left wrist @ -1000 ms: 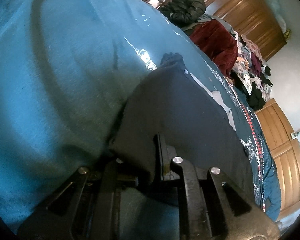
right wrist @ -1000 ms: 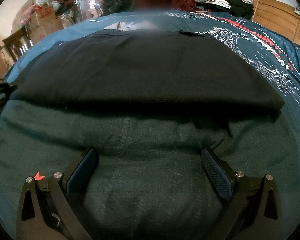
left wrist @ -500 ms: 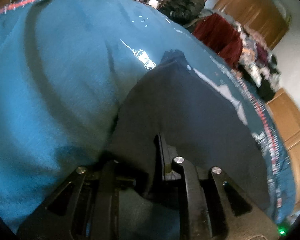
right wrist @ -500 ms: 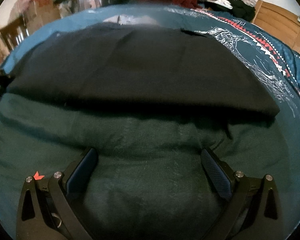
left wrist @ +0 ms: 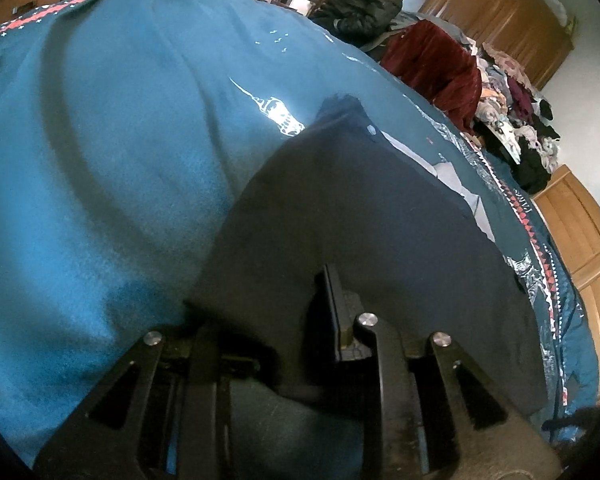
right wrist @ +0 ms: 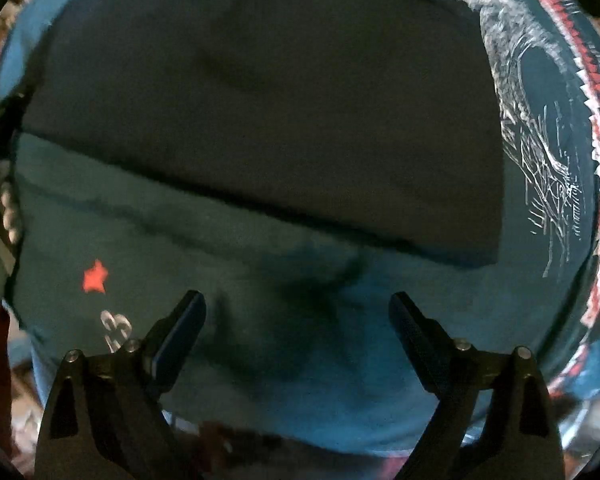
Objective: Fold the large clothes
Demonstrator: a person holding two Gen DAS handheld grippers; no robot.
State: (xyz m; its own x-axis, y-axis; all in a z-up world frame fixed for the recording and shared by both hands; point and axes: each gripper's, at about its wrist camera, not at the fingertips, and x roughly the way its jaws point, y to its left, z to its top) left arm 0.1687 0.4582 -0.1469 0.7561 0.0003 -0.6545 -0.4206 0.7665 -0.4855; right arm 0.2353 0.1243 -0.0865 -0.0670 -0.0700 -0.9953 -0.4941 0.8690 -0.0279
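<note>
Both wrist views sit close over the same dark garment (left wrist: 380, 232).

right gripper (right wrist: 296, 320) raised, now looks down | red star (right wrist: 95, 277) on teal garment (right wrist: 260, 320) newly visible

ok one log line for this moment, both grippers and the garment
left gripper: shut on dark garment | right gripper: open, holding nothing | surface: blue bedspread

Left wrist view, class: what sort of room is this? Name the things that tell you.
Most likely a bedroom at home. A teal printed bedspread covers a wide bed, a wooden wardrobe lines the far wall, and a heap of clothes lies at the far side. The left gripper pinches a dark garment.
</note>
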